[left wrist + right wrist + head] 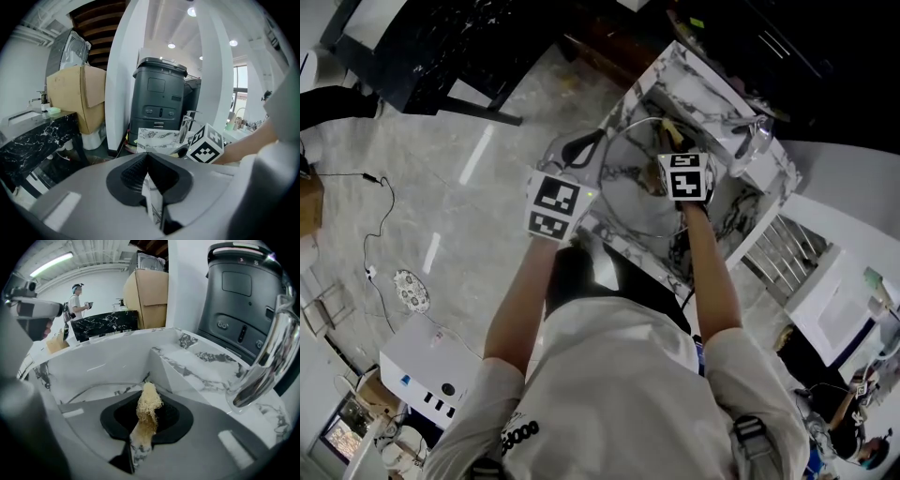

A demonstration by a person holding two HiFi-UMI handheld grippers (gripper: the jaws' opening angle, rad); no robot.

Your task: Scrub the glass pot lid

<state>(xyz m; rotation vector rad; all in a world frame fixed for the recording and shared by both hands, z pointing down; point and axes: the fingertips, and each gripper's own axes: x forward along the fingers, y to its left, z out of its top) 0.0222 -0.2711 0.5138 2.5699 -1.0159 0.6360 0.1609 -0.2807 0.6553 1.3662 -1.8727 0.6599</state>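
Note:
The glass pot lid point(630, 208), round with a metal rim, lies tilted in the white marble sink point(741, 202). My left gripper point(596, 195) is at the lid's left rim. In the left gripper view its jaws point(150, 187) are pressed together on a thin clear edge, with marble showing through. My right gripper point(664, 186) is over the lid's upper middle, shut on a beige fibre scrubber point(149, 404). The scrubber's frayed end sticks out past the jaws point(140, 439). An arc of the lid's rim point(105, 387) shows in front of it.
A chrome faucet point(757, 139) point(265, 357) stands at the sink's right corner. A black handle-like object point(581, 145) lies at the sink's left edge. Behind the sink are a dark grey bin point(159, 98) and a cardboard box point(77, 93). A person point(75, 303) stands by a black counter.

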